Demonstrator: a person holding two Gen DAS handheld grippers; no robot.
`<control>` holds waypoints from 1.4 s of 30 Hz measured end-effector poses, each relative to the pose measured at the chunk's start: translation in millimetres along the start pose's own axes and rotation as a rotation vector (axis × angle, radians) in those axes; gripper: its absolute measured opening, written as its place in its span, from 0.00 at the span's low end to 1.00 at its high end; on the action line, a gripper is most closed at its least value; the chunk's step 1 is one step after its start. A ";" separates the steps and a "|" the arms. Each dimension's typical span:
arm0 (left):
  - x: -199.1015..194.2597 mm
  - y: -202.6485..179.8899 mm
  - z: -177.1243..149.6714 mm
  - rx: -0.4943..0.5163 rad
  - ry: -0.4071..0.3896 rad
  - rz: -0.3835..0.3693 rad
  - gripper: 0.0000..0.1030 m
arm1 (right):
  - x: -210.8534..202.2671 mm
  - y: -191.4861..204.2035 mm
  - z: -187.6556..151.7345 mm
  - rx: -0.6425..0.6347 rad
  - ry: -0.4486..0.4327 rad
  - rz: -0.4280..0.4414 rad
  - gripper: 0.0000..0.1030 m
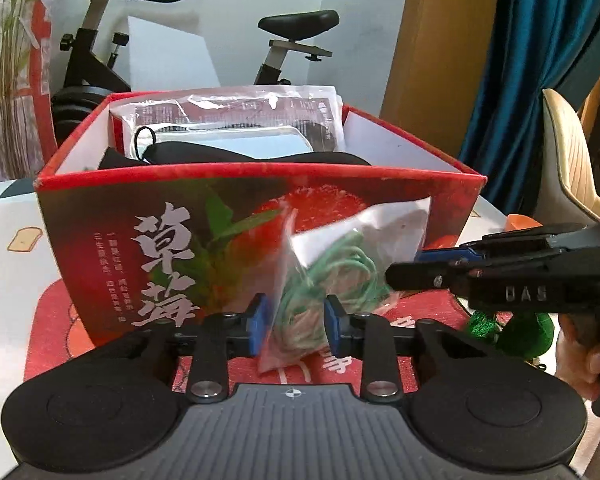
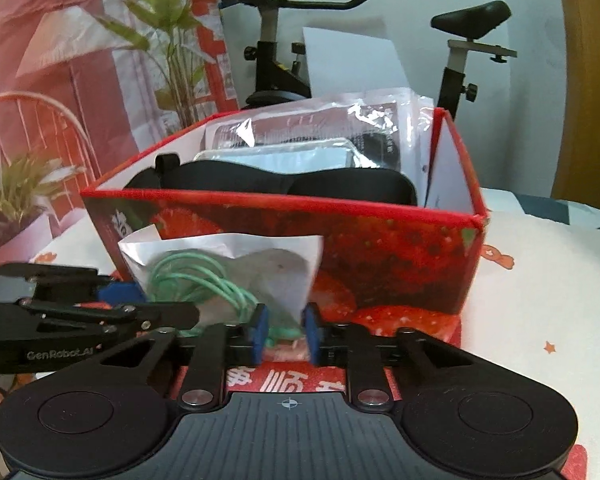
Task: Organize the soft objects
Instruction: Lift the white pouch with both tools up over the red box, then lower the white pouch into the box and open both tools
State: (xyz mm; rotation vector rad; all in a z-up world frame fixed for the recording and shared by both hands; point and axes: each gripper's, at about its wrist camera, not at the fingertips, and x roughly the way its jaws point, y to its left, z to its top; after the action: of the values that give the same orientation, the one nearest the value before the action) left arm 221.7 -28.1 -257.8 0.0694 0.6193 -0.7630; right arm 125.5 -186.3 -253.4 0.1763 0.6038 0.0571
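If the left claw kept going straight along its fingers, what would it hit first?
The left claw already has the clear bag of green cord between its fingers, so the bag leads. Just beyond stands the printed front wall of the red box; that wall looks like the first obstacle, though depth is uncertain.

The desk [image 2: 540, 280] wears a pale cloth printed with small cartoons. A red mat [image 1: 52, 320] lies on it, and the red strawberry box [image 1: 140, 240] stands on that mat.

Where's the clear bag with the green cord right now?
The clear bag hangs in front of the red box near wall, between the left hand-held gripper and the right hand-held gripper, both closed on it.
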 end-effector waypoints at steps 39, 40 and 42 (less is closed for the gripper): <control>15.0 41.0 114.0 -0.011 0.004 0.075 0.36 | 39.9 -13.3 103.2 0.161 -0.055 0.027 0.06; 20.8 40.1 115.6 -0.002 0.014 0.076 0.36 | 44.1 -15.8 102.4 0.166 -0.042 0.018 0.06; 28.2 39.9 116.0 0.007 0.026 0.075 0.38 | 49.0 -19.1 100.4 0.174 -0.028 0.006 0.06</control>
State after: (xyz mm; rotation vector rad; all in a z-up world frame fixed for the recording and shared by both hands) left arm 321.9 -48.7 -184.3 0.1084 0.6351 -0.6930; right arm 222.9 -214.8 -203.1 0.3467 0.5805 0.0078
